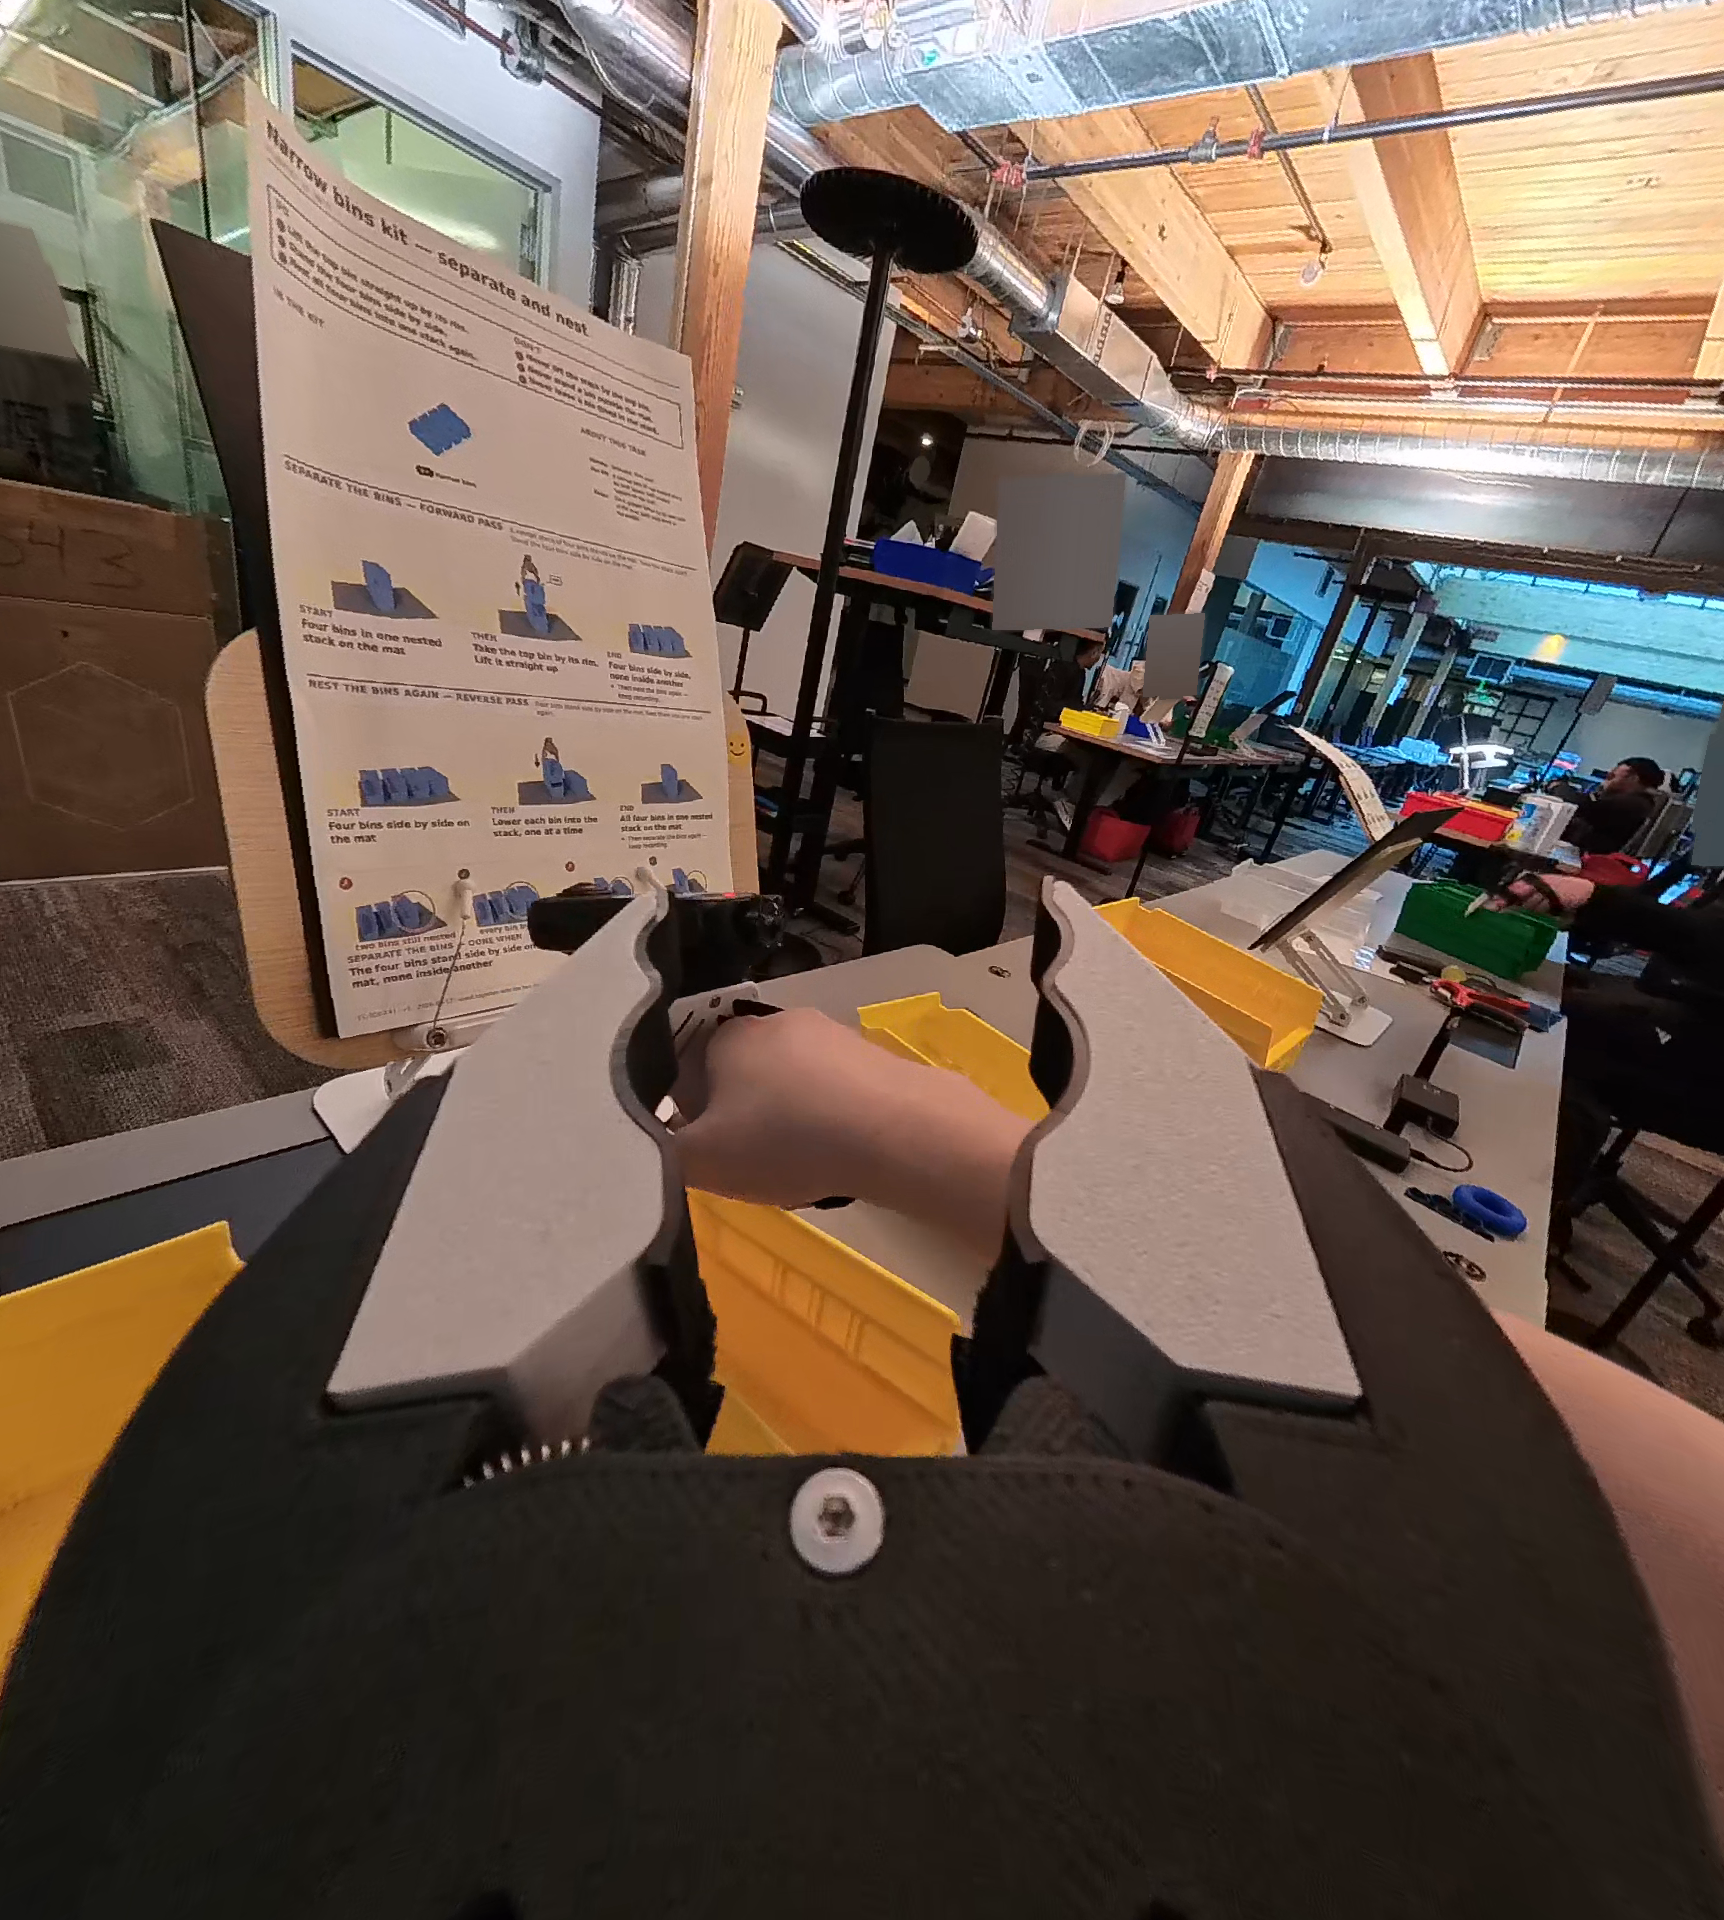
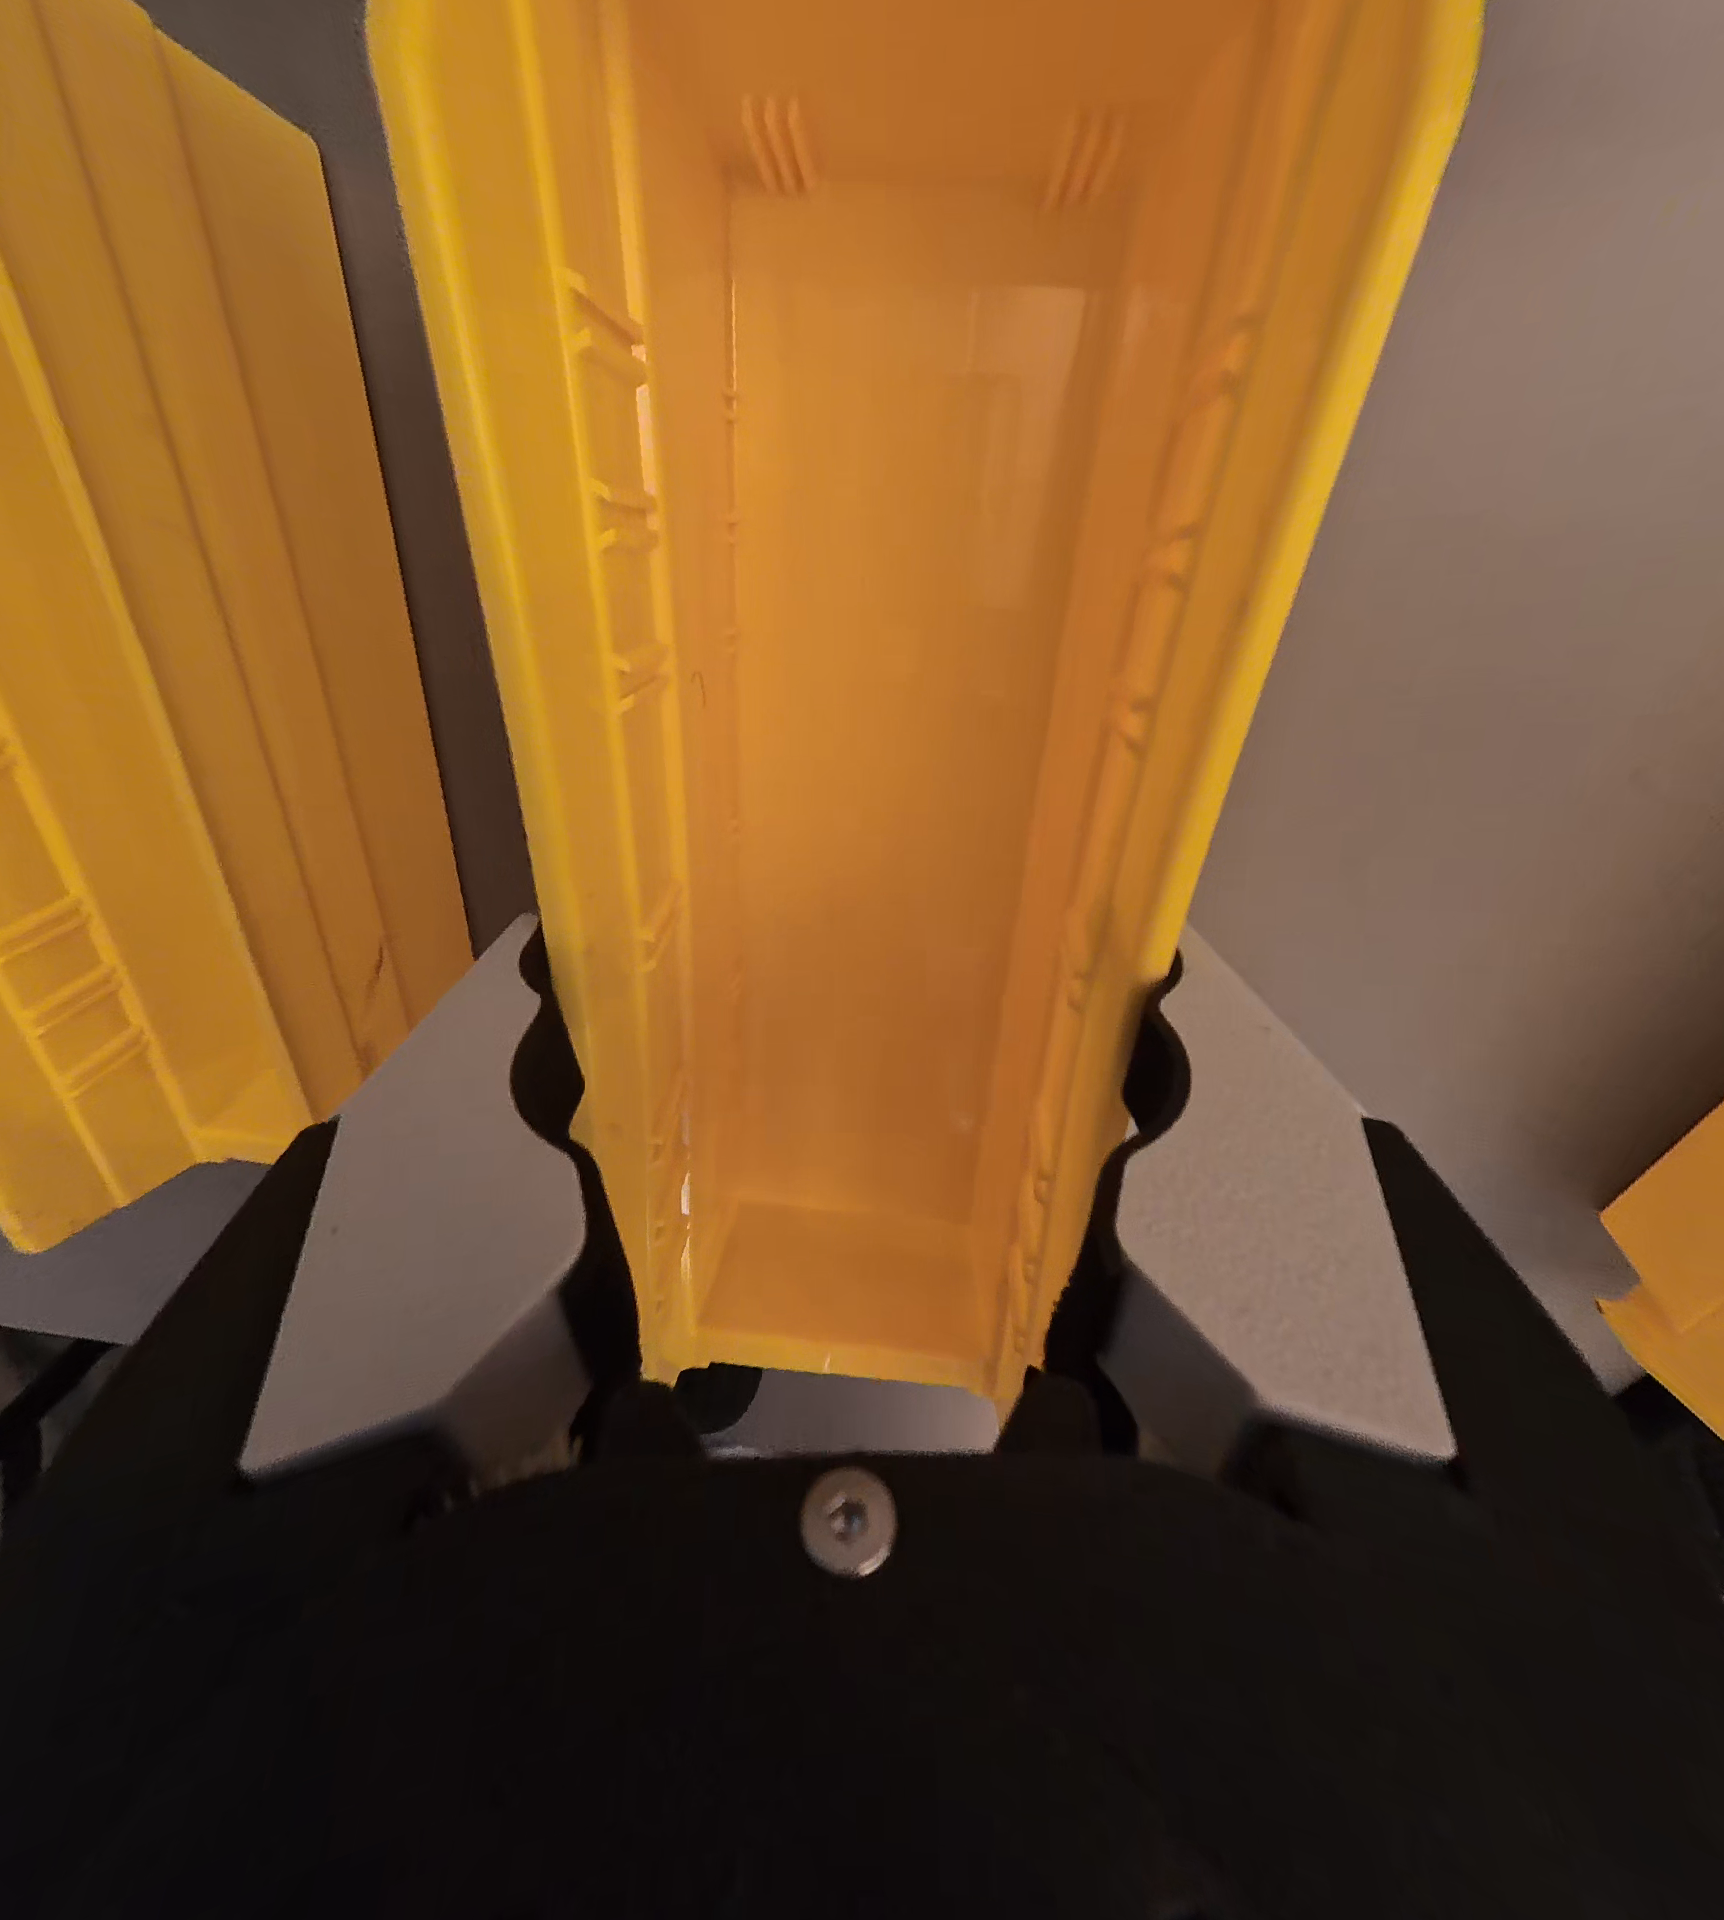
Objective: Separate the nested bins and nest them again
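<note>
Right gripper (image 2: pixel 853 1039) straddles a yellow bin (image 2: pixel 889 727) on the table (image 2: pixel 1512 520), pads at both long walls, apparently gripping. Squeeze evenly, lift straight up. Left gripper (image 1: pixel 853 997) hangs open, empty, above another bin (image 1: pixel 816 1340).

Silver ducts (image 1: pixel 1097 62) are running under a timber ceiling (image 1: pixel 1564 208) while wooden posts (image 1: pixel 723 260) are rising from grey carpet (image 1: pixel 58 997) beside glass partitions (image 1: pixel 58 208).

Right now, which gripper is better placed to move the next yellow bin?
The right gripper, probably: its fingers already straddle a yellow bin, against both outer walls. The left gripper is open, raised above the bins, holding nothing.
</note>
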Tool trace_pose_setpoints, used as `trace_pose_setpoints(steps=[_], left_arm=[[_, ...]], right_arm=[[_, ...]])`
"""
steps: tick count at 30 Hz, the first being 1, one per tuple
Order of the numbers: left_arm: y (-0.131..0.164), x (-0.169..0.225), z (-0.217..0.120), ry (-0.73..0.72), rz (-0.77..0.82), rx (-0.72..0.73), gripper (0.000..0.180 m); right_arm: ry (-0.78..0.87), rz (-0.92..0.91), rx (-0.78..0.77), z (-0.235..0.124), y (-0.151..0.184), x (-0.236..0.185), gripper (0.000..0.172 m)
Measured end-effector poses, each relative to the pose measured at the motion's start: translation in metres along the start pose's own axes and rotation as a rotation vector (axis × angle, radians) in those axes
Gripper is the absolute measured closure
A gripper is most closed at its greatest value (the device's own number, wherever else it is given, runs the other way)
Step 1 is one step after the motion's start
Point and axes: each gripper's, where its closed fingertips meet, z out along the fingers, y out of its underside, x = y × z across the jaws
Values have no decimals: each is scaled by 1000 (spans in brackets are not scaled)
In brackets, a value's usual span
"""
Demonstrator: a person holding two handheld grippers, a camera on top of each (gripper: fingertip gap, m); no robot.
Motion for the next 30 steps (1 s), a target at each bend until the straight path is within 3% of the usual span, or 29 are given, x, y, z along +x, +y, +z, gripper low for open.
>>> trace_pose_setpoints(steps=[18, 30], left_arm=[[0, 2, -1, 9, -4, 2, 113], [4, 5, 2, 13, 4, -24, 113]], right_arm=[[60, -72, 145, 2, -10, -3, 60], [45, -1, 26, 9, 13, 9, 45]])
